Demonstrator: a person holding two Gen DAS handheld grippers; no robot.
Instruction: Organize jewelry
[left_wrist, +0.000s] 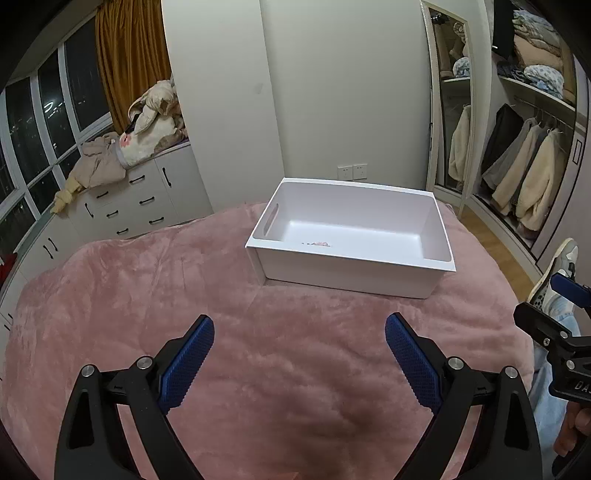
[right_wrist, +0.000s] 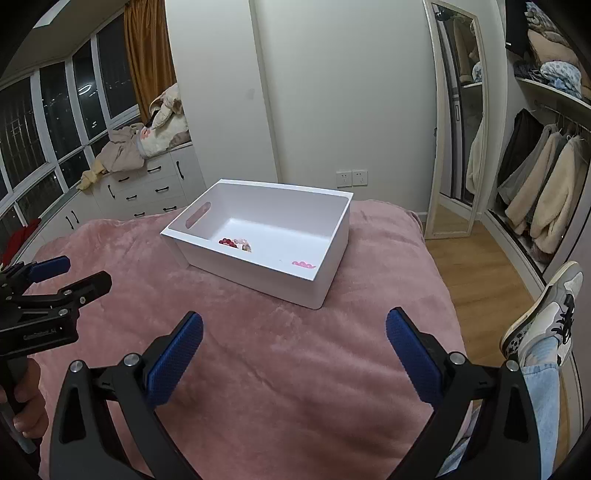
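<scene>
A white plastic box (left_wrist: 354, 273) (right_wrist: 258, 273) with cut-out handles sits on the pink blanket, ahead of both grippers. In the right wrist view it holds a dark red bead bracelet (right_wrist: 228, 242), a pale beaded piece (right_wrist: 245, 245) beside it, and a pink bead bracelet (right_wrist: 303, 264) near the right wall. In the left wrist view only a pale pink piece (left_wrist: 320, 243) shows above the near wall. My left gripper (left_wrist: 299, 332) (right_wrist: 70, 275) is open and empty over the blanket. My right gripper (right_wrist: 294, 326) (left_wrist: 546, 295) is open and empty, to the right of the left one.
The pink blanket (left_wrist: 184, 295) covers the bed. White drawers (left_wrist: 136, 199) with piled clothes stand by the window at left. A mirror (right_wrist: 458, 122) and an open wardrobe (right_wrist: 546, 184) are at right. The person's sneaker (right_wrist: 543, 317) rests off the bed's right edge.
</scene>
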